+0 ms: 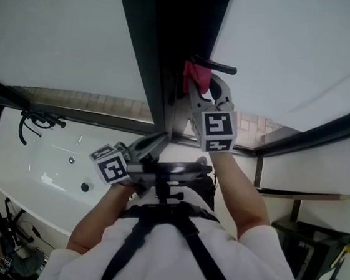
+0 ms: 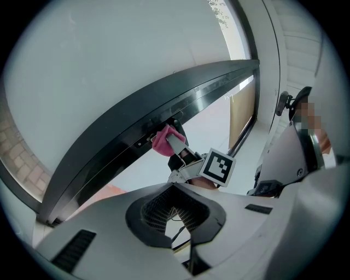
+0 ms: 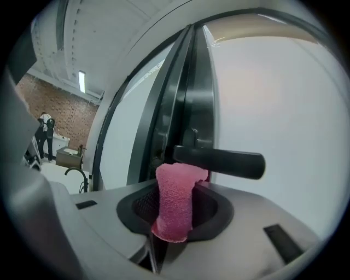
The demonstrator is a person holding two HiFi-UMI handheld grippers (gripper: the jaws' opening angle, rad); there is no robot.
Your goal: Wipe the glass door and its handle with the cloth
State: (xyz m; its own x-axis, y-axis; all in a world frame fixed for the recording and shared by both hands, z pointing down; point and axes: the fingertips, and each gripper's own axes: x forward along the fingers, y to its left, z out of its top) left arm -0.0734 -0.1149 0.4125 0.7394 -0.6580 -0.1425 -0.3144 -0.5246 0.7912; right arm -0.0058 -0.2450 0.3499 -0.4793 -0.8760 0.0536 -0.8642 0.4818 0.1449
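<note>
Pink cloth (image 3: 175, 202) against the door handle (image 3: 219, 160)
The right tool (image 1: 199, 85) pinches the cloth, its top touching the black lever on the glass door (image 3: 279, 98). The left tool (image 1: 151, 145) hangs lower, jaws together and empty.

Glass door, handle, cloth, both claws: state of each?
right claw: shut on the cloth
left claw: shut, empty, low, off the door
cloth: pinched upright, top touching the handle near its base
handle: free end bare, no claw around it
glass door: untouched by either claw; open or shut, cannot tell
</note>
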